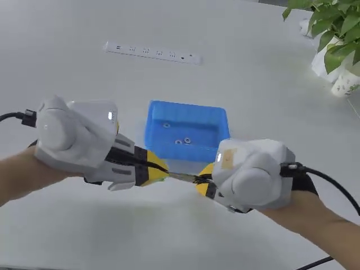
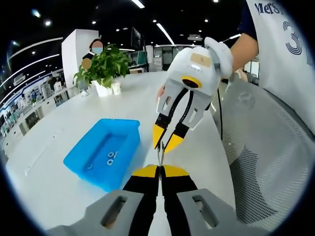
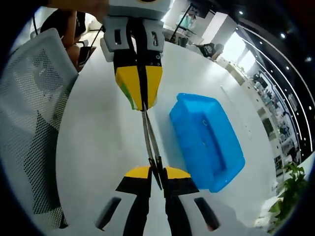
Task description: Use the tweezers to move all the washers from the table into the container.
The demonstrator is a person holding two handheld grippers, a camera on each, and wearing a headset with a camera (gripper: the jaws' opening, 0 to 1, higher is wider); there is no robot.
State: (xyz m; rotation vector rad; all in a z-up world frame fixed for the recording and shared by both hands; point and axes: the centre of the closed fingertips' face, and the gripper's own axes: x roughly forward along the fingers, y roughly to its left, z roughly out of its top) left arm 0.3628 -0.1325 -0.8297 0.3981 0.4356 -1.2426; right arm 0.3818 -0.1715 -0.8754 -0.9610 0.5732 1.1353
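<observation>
Tweezers [image 1: 183, 177]: above the desk [image 1: 253, 73], just beside the blue container [image 1: 188, 108]; left tongs [image 2: 160, 170] and right tongs [image 3: 157, 174] clamped on opposite ends. Washers [image 1: 187, 139]: several, inside the container.

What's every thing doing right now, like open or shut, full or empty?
left gripper, shut on one end of the tweezers.
right gripper, shut on the other end.
tweezers, held at both ends.
container, upright, open top.
washers, a few lying inside the container.
power strip, no plugs in it.

White grippers [image 1: 162, 171] [image 1: 201, 182], yellow-tipped jaws, black cables [image 1: 332, 188]
</observation>
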